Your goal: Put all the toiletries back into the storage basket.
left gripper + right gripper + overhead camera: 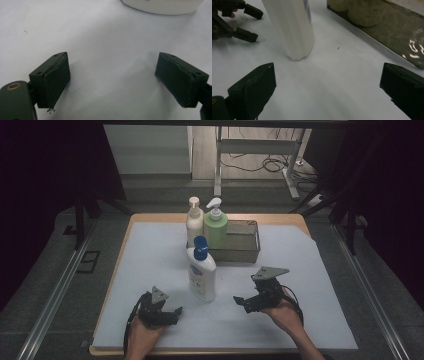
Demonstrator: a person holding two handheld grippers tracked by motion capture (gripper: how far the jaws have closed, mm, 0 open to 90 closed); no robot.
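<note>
White plastic lotion bottle with a blue cap (pixel 202 269) stands upright in the middle of the high view, on the pale sheet (pixel 150 255) that covers the wooden table (pixel 131 225), just in front of the metal tray and between the two grippers. Bottle count: three. This one on the sheet, plus a cream pump bottle (pixel 194 222) and a green pump bottle (pixel 215 227) side by side at the left end of the rectangular grey metal tray (pixel 245 247) above centre frame. Tray count: one. Gripper count: two, one per hand. Lotion bottle look: flattened white body with a blue label patch on its front, tapering to the round blue cap; in the right gripper view its lower body (pixel 292 27) fills the upper middle, base flat on the sheet. In the left gripper view its white base edge (pixel 162 6) shows at the top right. Left gripper (pixel 170 314) sits lower left of the bottle, jaws wide apart, nothing between them, low over the sheet. Right gripper (pixel 242 302) sits lower right of the bottle, jaws also wide and empty, pointing left toward it. Neither touches the bottle; both are near it.
</note>
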